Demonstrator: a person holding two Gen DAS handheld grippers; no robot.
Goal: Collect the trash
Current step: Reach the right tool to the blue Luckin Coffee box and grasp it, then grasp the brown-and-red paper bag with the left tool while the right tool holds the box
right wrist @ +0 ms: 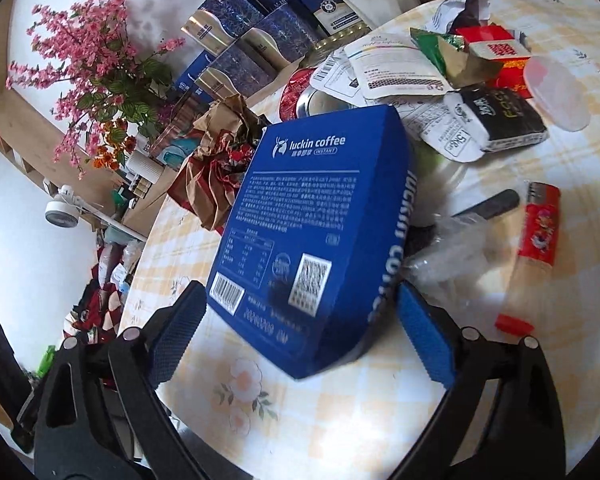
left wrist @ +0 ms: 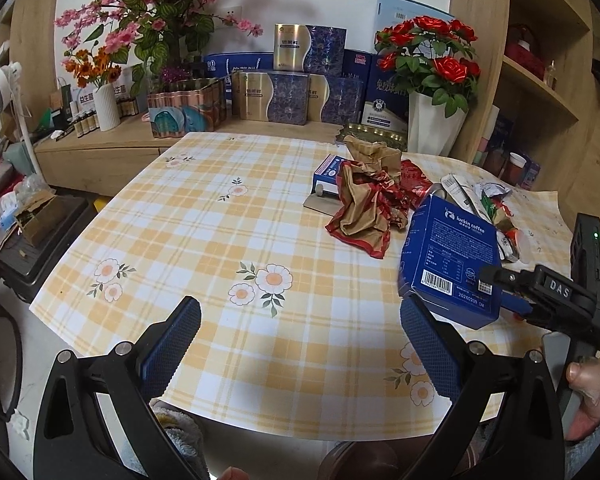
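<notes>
Right gripper [right wrist: 300, 320] is clamping the blue coffee box [right wrist: 316, 216] at its bottom edge, tilted off the table; prob. light, stiff cardboard. Left gripper [left wrist: 300, 344] is hanging wide, holding nothing.

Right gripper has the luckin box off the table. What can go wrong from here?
1. The blue coffee box sits tilted, gripped near one bottom end by the right gripper; it may pivot or slip.
2. Swinging it could sweep the crumpled brown wrapper or the red lighter nearby.
3. The left gripper hangs open, close to the box in the left wrist view, so they might collide.
</notes>
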